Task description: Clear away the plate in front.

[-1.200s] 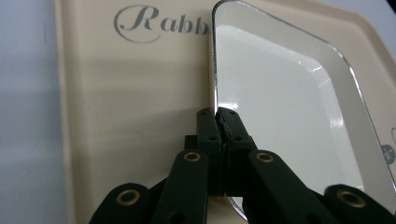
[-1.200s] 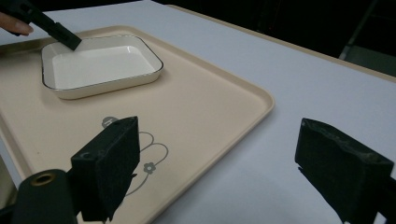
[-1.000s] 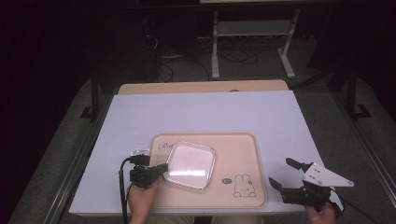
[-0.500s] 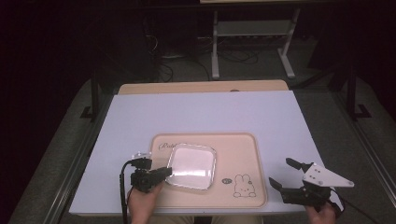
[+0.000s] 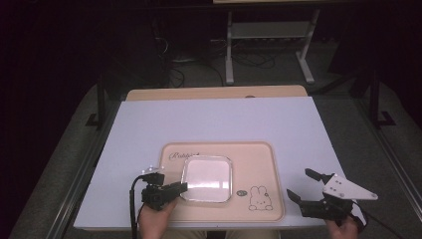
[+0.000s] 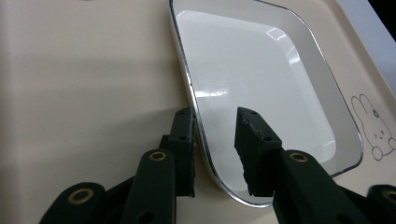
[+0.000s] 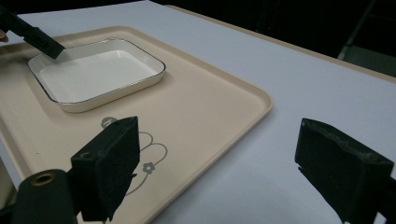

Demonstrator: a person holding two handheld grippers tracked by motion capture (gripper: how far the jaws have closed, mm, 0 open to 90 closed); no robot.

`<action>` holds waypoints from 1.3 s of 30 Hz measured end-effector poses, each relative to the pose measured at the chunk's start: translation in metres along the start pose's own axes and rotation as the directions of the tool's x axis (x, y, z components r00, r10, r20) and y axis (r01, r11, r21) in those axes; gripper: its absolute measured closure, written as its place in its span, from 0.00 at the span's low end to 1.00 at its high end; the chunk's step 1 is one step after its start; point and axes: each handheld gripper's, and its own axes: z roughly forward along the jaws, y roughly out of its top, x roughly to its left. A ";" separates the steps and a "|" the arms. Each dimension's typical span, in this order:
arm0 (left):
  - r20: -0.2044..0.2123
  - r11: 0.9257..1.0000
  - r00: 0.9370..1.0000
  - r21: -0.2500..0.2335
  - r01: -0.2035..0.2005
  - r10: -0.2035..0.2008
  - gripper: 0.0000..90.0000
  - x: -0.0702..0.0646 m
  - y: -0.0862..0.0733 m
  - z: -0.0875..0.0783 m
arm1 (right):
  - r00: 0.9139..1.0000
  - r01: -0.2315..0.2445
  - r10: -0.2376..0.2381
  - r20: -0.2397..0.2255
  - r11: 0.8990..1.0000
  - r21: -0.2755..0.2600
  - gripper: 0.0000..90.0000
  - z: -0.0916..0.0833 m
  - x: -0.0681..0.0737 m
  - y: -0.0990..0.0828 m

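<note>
The left gripper (image 6: 215, 140) – jaws just opening – straddles the near rim of the white square dish (image 6: 261, 88) on the beige tray (image 5: 263, 154); the right gripper (image 5: 300, 185), open, waits over bare counter (image 5: 224, 119).

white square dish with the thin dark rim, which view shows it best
The left gripper view: the white square dish with the thin dark rim sits close up, its glossy inside and near edge clear, standing between the left gripper jaws. The high view shows it small on the beige tray. The right gripper view shows it whole but far.

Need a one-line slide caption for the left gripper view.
Left gripper straddling the rim of the white dish on the beige tray, jaws just opening.
</note>
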 end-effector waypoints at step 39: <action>0.009 0.993 0.993 -0.024 -0.117 0.117 0.69 -0.006 -0.005 -0.011 | 1.000 -0.008 0.008 0.024 1.000 0.012 0.15 0.000 -0.001 -0.001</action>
